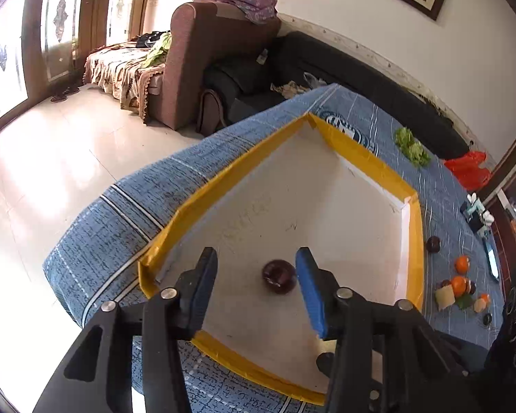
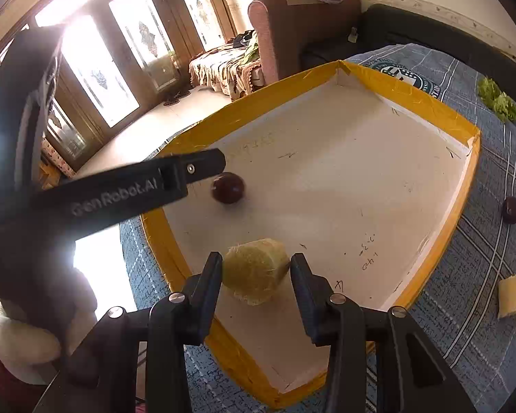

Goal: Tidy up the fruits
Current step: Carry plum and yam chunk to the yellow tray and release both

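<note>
Right tongs (image 2: 256, 275) at lower centre of the right wrist view stood wide around a pale yellow fruit chunk (image 2: 254, 275); contact with either pad could not be told. Chunk fibrous, blunt, cut-faced; it lay on the tray (image 2: 471, 179) floor near the front rim. Likely light, soft and wet: take across the broad flanks, gently.

Left tongs (image 1: 256, 268) wide, holding nothing, low in the left wrist view. Just beyond them a dark plum (image 1: 279, 276) rested in the tray: round, glossy, prone to roll; grip at the equator.

Farther right, on the blue-clothed surface (image 1: 447, 186): another plum (image 1: 432, 243), oranges (image 1: 461, 263), lettuce (image 1: 411, 146).
</note>
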Demonstrator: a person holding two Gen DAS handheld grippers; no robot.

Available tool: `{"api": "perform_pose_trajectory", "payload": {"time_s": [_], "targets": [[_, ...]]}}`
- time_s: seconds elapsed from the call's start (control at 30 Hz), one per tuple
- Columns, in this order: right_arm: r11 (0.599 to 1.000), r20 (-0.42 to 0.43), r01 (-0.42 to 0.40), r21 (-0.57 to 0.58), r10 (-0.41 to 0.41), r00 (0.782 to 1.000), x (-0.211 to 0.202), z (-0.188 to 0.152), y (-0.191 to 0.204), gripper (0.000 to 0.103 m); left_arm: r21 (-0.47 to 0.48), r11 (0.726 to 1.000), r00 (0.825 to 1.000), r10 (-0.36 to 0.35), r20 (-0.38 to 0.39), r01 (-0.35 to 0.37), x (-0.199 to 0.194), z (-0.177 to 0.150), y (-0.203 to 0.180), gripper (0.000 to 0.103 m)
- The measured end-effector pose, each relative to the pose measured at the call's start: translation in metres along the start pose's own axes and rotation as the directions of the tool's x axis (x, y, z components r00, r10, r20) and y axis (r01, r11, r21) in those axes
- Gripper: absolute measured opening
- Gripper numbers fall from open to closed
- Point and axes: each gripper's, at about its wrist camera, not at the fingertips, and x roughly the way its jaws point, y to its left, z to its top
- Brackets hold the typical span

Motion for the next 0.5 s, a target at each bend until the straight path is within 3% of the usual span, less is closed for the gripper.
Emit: {"api": "perform_pose_trajectory", "payload": {"time_s": [0.13,0.3,0.5], "targets": [[1.0,0.022,-0.01,-0.011,0.01,1.0,-0.011,-0.002,0.002,0.046,-0.007,1.0,0.999,-0.006,0.042,0.006,-0.013,0.004,-0.005,0.061],[1.0,0.104,-0.013,0.008,0.012,0.995,-0.041,-0.004,-0.006,0.056,0.011,1.0,0.997,-0.02,0.07,0.02,-0.027,0.004,-0.018,0.063],[0.992,0.186,0.01,0.126,-0.034,0.982,-0.084,-0.031,-0.043,0.057,0.086,0.994,0.992,-0.08,0.098,0.071,-0.042,-0.003,-0.05,0.073]]}}
